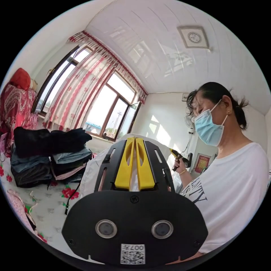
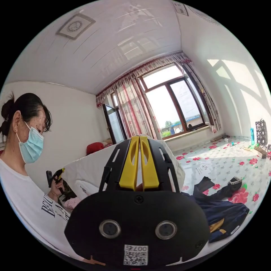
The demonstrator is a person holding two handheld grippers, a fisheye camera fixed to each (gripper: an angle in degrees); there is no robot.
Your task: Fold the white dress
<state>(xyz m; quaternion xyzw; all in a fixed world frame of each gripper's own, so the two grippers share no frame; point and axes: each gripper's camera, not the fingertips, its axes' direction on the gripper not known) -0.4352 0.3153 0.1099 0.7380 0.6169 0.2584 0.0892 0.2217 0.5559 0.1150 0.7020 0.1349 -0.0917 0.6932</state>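
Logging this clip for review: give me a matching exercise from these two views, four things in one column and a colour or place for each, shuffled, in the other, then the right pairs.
Things:
1. white dress
2. stacks of folded clothes
3. navy garment
4. curtains

Places or colours:
A. lying crumpled on the flowered surface, in the right gripper view
B. red and white, hanging at the window
C. held up between both hand-held grippers: the left and the right
D. mostly dark, piled near the window, in the left gripper view

Pairs: 1-C, 2-D, 3-A, 4-B
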